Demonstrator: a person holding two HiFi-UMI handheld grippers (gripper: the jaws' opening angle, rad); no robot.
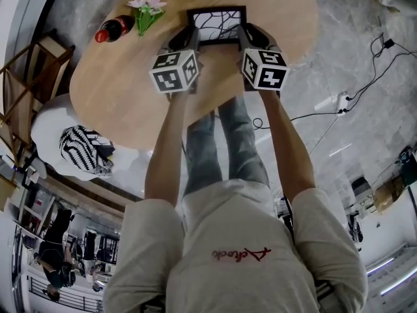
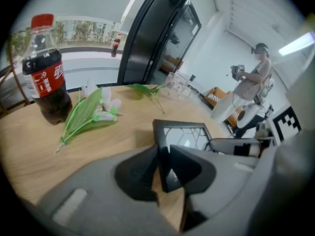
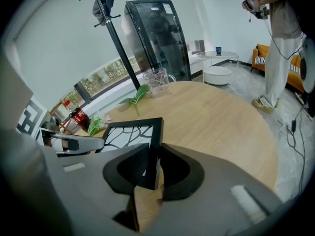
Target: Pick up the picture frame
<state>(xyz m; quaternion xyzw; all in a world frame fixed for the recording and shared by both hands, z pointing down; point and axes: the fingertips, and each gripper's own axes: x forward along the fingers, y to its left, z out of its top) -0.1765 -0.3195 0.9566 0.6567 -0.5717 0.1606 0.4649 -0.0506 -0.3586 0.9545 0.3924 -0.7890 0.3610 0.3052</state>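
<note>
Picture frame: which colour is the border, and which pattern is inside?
The picture frame is black, with black branching lines on white inside; clearest in right gripper view.

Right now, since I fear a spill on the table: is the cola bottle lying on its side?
No, the cola bottle stands upright on the table, with its red cap on top, in the left gripper view.

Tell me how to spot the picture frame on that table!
Find the oval wooden table. Right of the cola bottle and the flowers is the picture frame, pinched at each side by the left tongs and right tongs. It is the only black square thing, with dark branch lines on white inside.
</note>
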